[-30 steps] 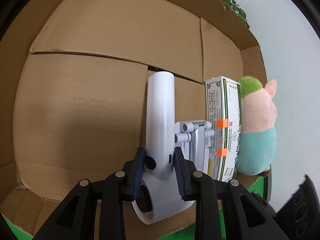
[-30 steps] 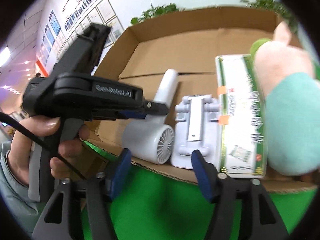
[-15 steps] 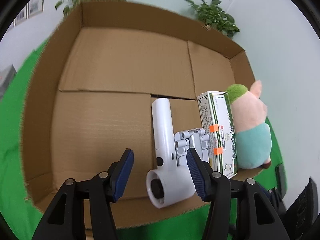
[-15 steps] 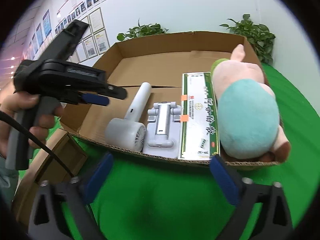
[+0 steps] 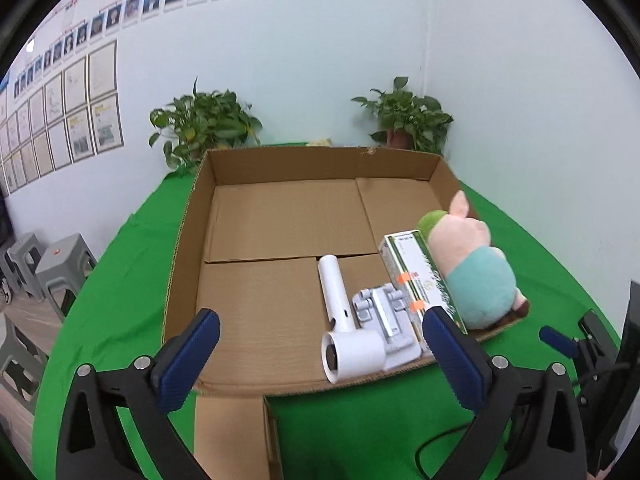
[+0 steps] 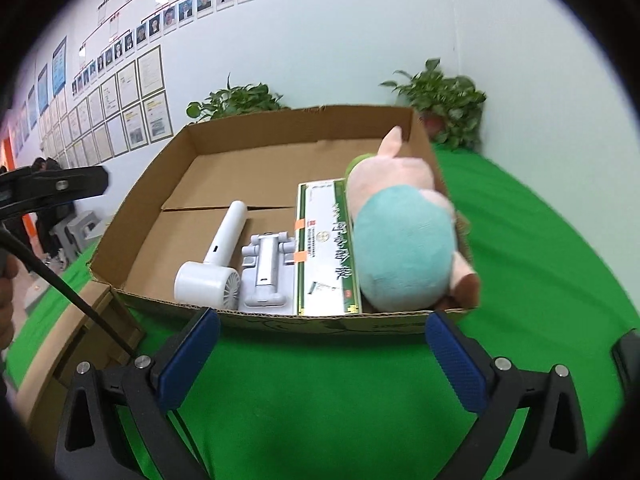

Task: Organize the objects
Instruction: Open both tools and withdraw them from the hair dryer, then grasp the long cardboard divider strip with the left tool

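A shallow cardboard box (image 5: 280, 240) (image 6: 192, 148) lies on the green table. Along its near right side lie a white hair dryer (image 5: 340, 320) (image 6: 218, 256), a grey-white plastic holder (image 5: 384, 320) (image 6: 266, 272), a green-and-white carton (image 5: 420, 276) (image 6: 326, 240) and a plush pig (image 5: 476, 272) (image 6: 400, 236). My left gripper (image 5: 320, 360) is open and empty, held back above the box's near edge. My right gripper (image 6: 320, 360) is open and empty, over the green cloth in front of the box.
A smaller cardboard box (image 5: 236, 436) (image 6: 68, 344) sits by the near left of the big one. Potted plants (image 5: 204, 124) (image 5: 404, 116) stand at the table's far edge by the wall. Grey stools (image 5: 60, 264) stand left of the table.
My left gripper let go of the hair dryer, opened wide and drew back and up from the box. My right gripper also drew back and opened wider.
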A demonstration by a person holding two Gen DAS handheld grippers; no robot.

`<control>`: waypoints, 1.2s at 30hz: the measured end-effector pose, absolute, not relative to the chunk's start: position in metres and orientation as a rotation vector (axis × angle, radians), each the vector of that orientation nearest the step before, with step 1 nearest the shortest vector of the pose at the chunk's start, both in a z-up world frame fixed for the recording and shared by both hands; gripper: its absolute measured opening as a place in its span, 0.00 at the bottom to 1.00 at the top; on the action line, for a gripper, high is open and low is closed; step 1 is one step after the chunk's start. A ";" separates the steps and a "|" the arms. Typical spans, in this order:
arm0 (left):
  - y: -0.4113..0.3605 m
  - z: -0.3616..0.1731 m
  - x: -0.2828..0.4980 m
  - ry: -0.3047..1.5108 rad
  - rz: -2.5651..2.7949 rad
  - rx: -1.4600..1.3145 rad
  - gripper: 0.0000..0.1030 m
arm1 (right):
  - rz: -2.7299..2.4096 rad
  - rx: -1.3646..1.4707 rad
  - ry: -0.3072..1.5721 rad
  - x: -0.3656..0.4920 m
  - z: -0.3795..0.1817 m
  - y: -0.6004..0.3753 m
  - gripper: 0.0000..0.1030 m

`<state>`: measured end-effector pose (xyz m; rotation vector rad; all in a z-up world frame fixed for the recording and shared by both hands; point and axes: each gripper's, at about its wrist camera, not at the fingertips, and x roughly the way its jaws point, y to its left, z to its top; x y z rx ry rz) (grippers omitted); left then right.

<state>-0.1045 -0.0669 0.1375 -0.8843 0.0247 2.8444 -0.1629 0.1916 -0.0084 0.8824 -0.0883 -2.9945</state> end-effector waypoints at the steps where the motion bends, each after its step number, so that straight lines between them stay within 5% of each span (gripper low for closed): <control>1: -0.066 0.137 -0.097 0.024 2.853 -0.875 0.99 | -3.007 0.871 -0.080 -0.158 -0.008 0.191 0.99; 27: -0.099 0.128 -0.009 0.027 2.987 -0.928 0.99 | -2.913 0.847 -0.094 -0.131 -0.015 0.184 0.99; 36: -0.175 0.105 0.014 -0.177 2.871 -1.161 0.99 | -2.400 0.807 -0.145 -0.111 -0.019 0.146 0.99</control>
